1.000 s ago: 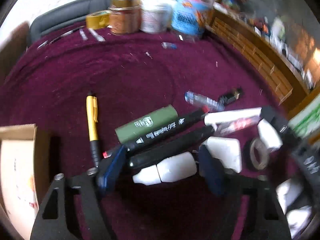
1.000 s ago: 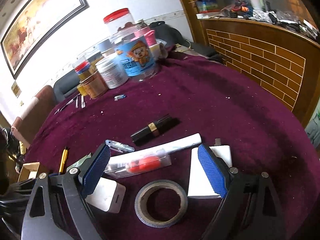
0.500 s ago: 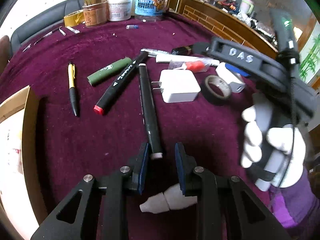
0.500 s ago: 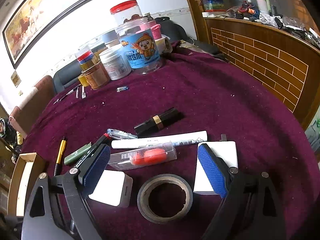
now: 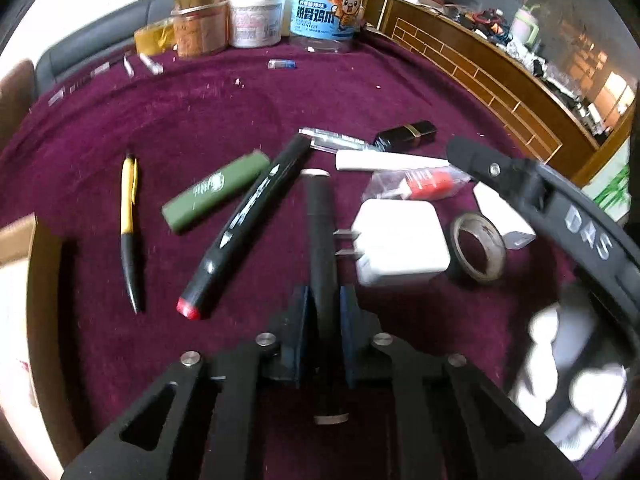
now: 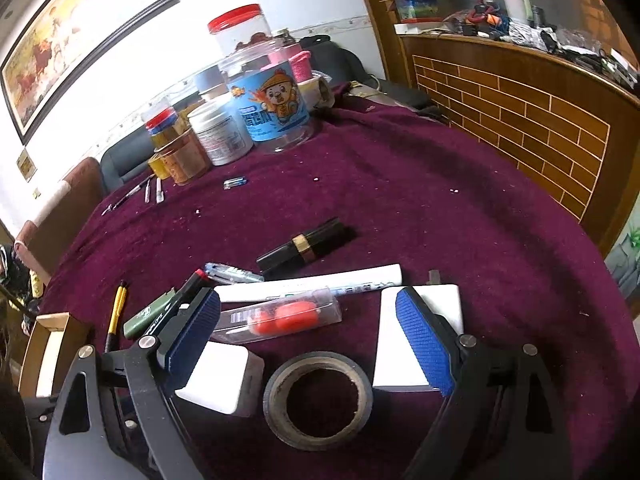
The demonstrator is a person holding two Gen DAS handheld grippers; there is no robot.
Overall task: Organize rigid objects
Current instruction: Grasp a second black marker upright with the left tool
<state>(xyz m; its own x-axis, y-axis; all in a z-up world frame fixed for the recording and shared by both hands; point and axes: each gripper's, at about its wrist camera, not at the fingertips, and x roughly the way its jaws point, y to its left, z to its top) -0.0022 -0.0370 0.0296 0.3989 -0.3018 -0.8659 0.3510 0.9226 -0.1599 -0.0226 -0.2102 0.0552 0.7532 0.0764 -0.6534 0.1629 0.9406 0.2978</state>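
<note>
My left gripper [image 5: 322, 300] is closing its blue pads tight on the near half of a long black marker [image 5: 320, 216], which lies on the purple cloth pointing away from me. Left of it lie a black marker with a red end [image 5: 240, 220], a green tube [image 5: 216, 192] and a yellow pen [image 5: 129, 216]. A white charger plug [image 5: 400, 240] touches the held marker's right side. My right gripper [image 6: 304, 300] stands open above a tape roll [image 6: 318, 396], with a clear case holding red pieces [image 6: 280, 316] between its fingers and nothing gripped.
A cardboard box [image 5: 24, 280] sits at the left table edge. Jars and tubs [image 6: 272, 112] crowd the far side. A white marker [image 6: 308, 284], black lipstick [image 6: 308, 244] and flat white block [image 6: 420, 340] lie near the right gripper. A gloved hand [image 5: 568, 380] shows at right.
My left gripper has slid forward along the black marker and shut on it; the small white bottle beneath it has left the view. The right gripper has stayed put, open.
</note>
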